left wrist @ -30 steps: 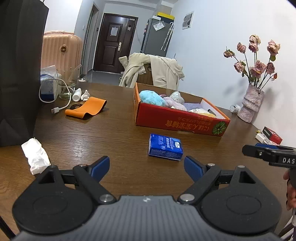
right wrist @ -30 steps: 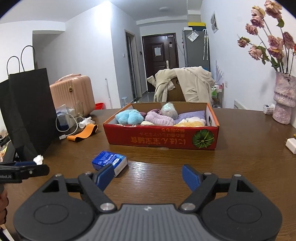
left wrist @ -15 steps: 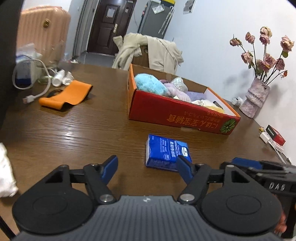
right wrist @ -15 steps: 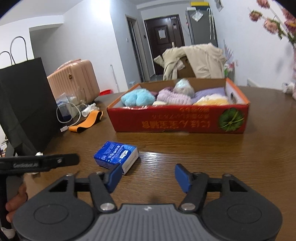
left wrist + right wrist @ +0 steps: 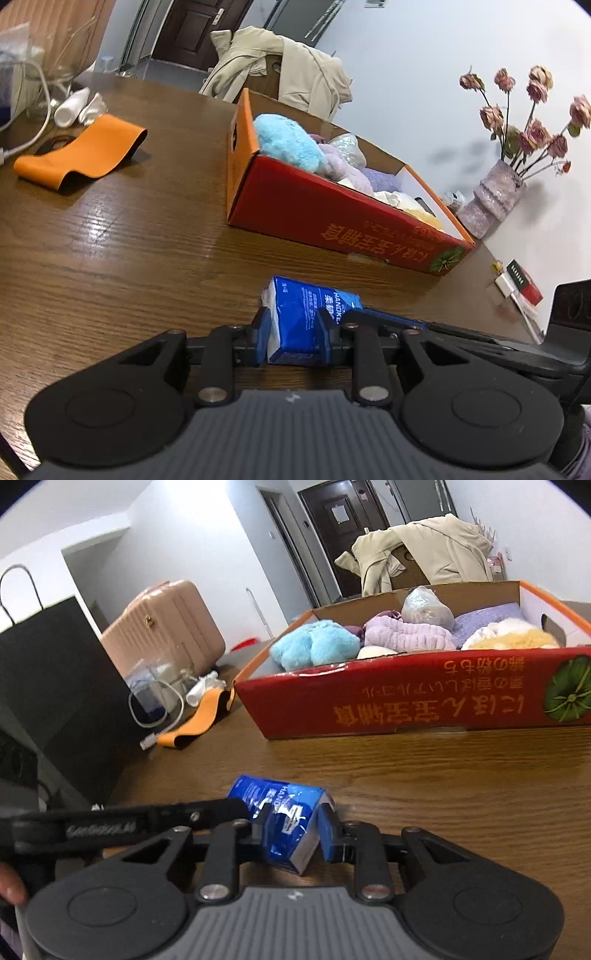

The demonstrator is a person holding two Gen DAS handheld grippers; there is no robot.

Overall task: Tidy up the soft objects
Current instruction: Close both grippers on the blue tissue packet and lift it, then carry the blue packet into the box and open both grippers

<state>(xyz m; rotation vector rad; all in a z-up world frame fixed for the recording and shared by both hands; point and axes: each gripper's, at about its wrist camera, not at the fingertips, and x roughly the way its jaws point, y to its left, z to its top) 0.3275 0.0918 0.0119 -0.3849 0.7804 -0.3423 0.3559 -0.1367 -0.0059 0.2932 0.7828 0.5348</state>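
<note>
Brown tabletop (image 5: 110, 258). Tissue pack (image 5: 303, 317) clamped by left gripper (image 5: 291, 338) and right gripper (image 5: 295, 830); red box (image 5: 332, 218) at 12 o'clock.

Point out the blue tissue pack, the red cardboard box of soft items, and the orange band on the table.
blue plastic-wrapped tissue pack (image 5: 301, 314), left wrist view, printed top face.
red cardboard box (image 5: 314, 206), left wrist view, long red front wall.
orange flat band (image 5: 88, 151), left wrist view, middle of its upper surface.
</note>
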